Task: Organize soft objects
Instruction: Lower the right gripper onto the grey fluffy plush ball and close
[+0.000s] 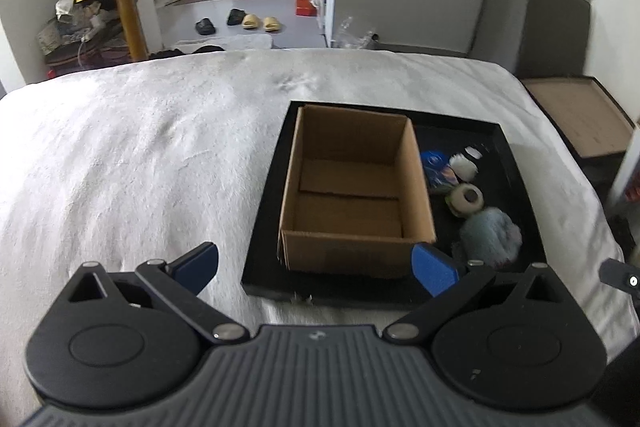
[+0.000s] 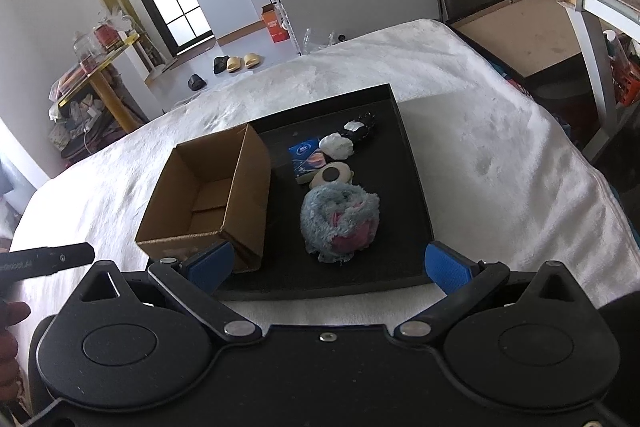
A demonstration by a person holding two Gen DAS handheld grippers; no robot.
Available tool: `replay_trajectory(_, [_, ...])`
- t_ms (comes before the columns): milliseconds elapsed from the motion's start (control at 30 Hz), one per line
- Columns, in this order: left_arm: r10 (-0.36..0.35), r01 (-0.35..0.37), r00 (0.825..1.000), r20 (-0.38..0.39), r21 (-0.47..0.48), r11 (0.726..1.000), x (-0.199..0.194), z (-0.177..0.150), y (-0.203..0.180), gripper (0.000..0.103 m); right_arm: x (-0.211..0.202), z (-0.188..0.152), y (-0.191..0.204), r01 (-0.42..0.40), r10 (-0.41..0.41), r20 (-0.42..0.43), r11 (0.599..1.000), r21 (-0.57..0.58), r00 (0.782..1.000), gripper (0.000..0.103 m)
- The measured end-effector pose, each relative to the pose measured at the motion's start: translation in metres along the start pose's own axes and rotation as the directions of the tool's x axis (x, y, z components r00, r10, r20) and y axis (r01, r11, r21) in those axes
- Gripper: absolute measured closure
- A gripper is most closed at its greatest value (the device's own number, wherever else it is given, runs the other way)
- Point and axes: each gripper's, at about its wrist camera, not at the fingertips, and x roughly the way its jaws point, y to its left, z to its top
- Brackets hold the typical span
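**Nothing boxed yet, every soft thing on the tray**

Both grippers hang at the near edge of the tray [image 2: 412, 187], holding nothing. The left gripper [image 1: 316, 269] has its blue pads wide apart in front of the box [image 1: 352, 187]; the right gripper [image 2: 330, 267] is spread just as wide, facing the plush [image 2: 340, 223].

The box is plain brown cardboard, open-topped and empty, standing on the tray's left half. So, as I judge it, sorting has not begun and all the pieces remain to be moved.

Beside the box on the matte black tray, nearest first: the shaggy blue-and-pink plush, a round beige pad [image 2: 332, 175] with a dark disc, a glossy blue packet [image 2: 306, 155], a white lump [image 2: 337, 145], and a black-and-white piece [image 2: 360, 129] (too small to identify).

Under it all lies a fluffy white blanket [image 2: 480, 131].
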Motion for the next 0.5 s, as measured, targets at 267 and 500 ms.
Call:
replay_trajectory(267, [0.045, -0.045, 0.999, -0.007, 0.006, 0.999, 0.025, 0.022, 0.001, 0.001, 0.027, 0.015, -0.019, -0.018, 0.017, 0.013, 0.998, 0.066, 1.000, 0.002])
replay_trajectory(500, [0.047, -0.047, 0.998, -0.036, 0.003, 0.999, 0.052, 0.029, 0.001, 0.003, 0.062, 0.024, -0.024, -0.026, 0.030, -0.038, 0.994, 0.105, 0.999, 0.003])
